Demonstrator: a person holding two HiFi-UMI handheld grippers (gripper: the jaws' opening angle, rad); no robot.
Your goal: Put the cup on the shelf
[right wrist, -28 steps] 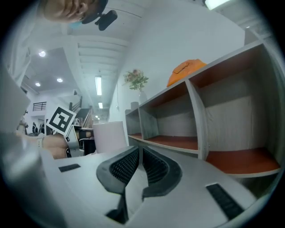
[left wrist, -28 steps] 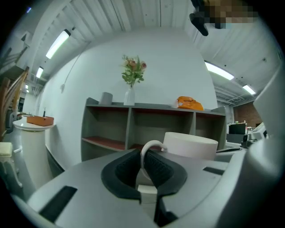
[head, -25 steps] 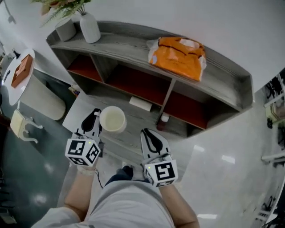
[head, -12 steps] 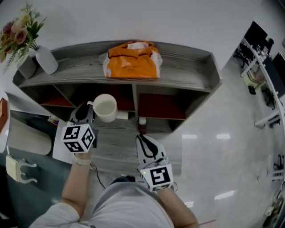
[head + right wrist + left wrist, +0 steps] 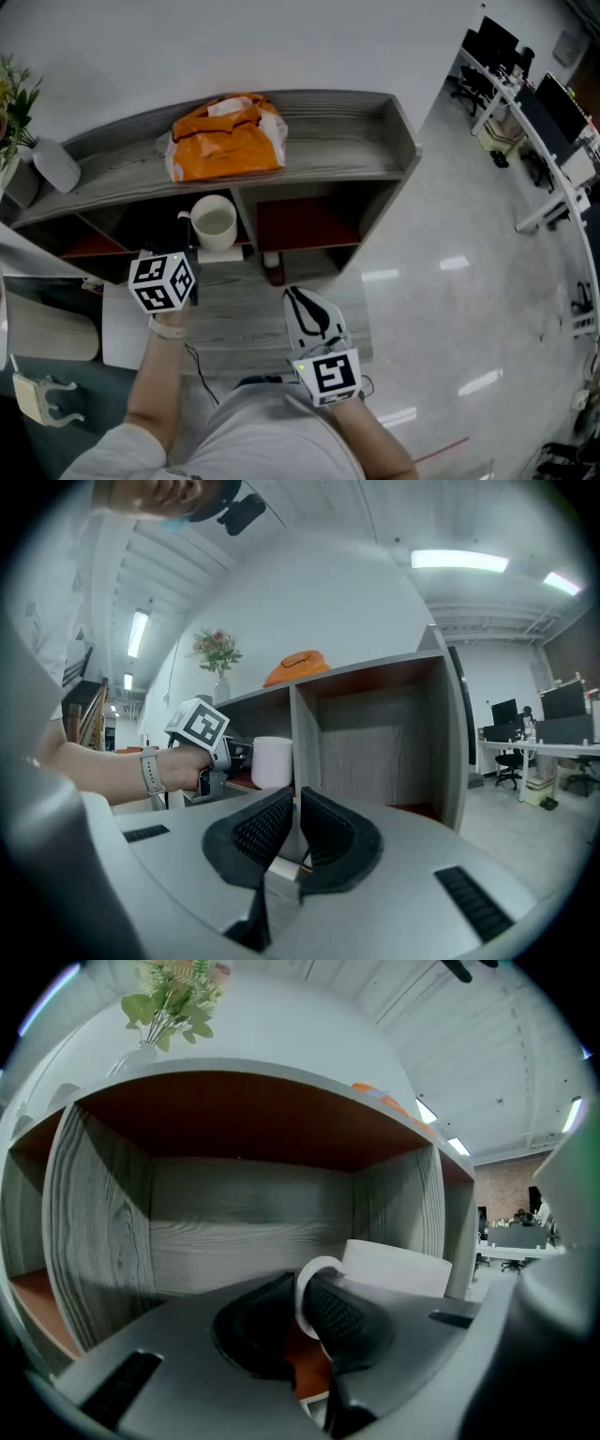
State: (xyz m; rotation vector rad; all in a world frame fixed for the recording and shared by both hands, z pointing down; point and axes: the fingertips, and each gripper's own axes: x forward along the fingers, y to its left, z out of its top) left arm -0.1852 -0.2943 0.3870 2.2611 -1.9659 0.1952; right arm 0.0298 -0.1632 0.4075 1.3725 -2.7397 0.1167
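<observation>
A white cup [image 5: 214,223] hangs in front of the grey wooden shelf [image 5: 328,122], at the mouth of its middle compartment. My left gripper [image 5: 305,1302] is shut on the cup's handle [image 5: 314,1283], and the cup's body [image 5: 398,1265] shows just right of the jaws. Its marker cube [image 5: 162,281] sits below the cup in the head view. The right gripper view shows the cup [image 5: 272,761] beside the shelf's divider. My right gripper [image 5: 305,298] is lower, over the bottom board, shut with nothing between its pads.
An orange bag [image 5: 225,139] lies on the shelf's top, with a white vase [image 5: 56,164] at its left end. A small bottle [image 5: 273,272] stands on the bottom board by the divider. Desks and chairs [image 5: 525,112] stand far right across the glossy floor.
The left gripper has carried the cup up and forward, from over the bottom board to the middle compartment's mouth. The head view has swung right. The right gripper has stayed low.
</observation>
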